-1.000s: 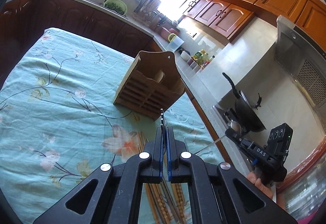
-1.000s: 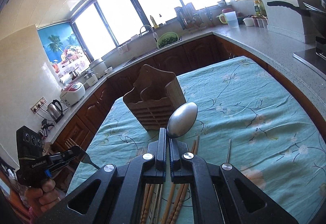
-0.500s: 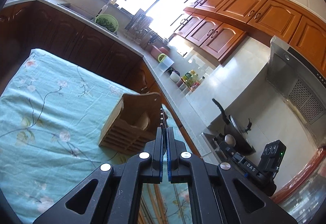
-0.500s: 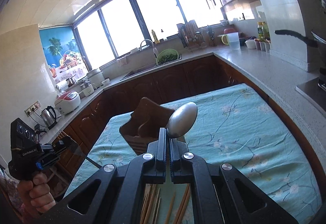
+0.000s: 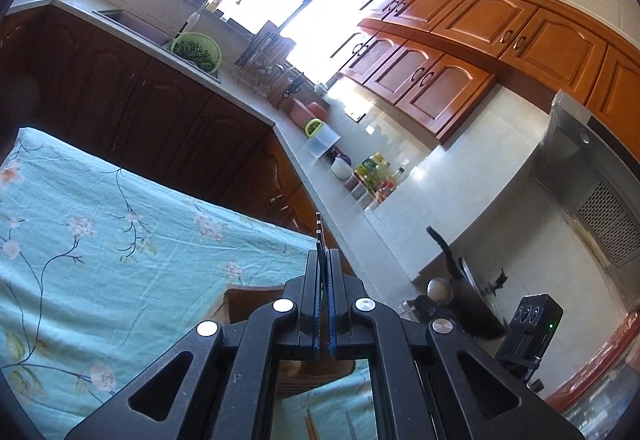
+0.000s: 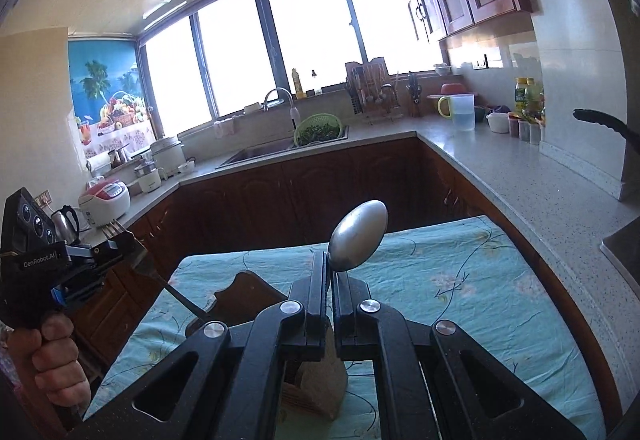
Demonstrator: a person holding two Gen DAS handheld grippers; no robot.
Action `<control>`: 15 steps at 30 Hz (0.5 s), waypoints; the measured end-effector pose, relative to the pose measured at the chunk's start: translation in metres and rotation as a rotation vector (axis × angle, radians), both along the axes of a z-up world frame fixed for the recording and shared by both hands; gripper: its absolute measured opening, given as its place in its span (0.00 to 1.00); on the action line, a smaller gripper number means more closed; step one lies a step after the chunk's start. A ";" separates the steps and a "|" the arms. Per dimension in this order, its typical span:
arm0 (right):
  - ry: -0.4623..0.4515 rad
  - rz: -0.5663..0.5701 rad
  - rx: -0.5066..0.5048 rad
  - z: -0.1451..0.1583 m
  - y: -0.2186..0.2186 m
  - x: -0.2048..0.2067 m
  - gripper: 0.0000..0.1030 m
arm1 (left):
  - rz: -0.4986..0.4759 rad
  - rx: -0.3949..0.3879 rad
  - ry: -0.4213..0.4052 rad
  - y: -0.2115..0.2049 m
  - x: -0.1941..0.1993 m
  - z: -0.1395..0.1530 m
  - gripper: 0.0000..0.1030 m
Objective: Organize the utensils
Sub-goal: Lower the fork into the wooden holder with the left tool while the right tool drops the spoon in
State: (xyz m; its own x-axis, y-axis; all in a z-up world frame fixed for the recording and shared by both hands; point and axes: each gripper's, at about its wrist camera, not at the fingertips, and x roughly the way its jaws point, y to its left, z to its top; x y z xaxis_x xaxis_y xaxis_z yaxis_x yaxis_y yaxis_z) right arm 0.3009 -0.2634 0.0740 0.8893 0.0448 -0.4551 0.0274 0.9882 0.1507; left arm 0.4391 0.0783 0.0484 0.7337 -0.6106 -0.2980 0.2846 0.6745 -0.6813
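Steel, grey and matte in the light, is shown by the spoon, whose oval bowl is raised at the centre of the right wrist view, its back turned to the camera and its long axis running up and slightly rightward out of the right tongs, which are clamped on its neck. A fork is seen edge-on at the centre of the left wrist view, its tines stacked one above another and pointing up the frame, its long axis in line with the left tongs, which are closed on it. In the right wrist view the same fork is seen at the left, tines toward the upper left and handle slanting down to the lower right, ending near the wooden utensil holder. That holder is partly hidden behind both tongs, low in each frame, on the bench under a pale green flowered cloth. Chopsticks are glimpsed at the bottom edge.
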 end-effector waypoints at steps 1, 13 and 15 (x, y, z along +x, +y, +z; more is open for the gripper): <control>0.016 0.005 -0.003 -0.007 0.001 0.005 0.02 | 0.000 0.001 0.020 -0.002 0.010 -0.010 0.00; 0.124 0.042 0.001 -0.053 0.012 0.027 0.02 | 0.039 0.015 0.127 -0.014 0.053 -0.064 0.03; 0.126 0.041 -0.002 -0.055 0.012 0.028 0.02 | 0.041 0.032 0.127 -0.019 0.047 -0.061 0.03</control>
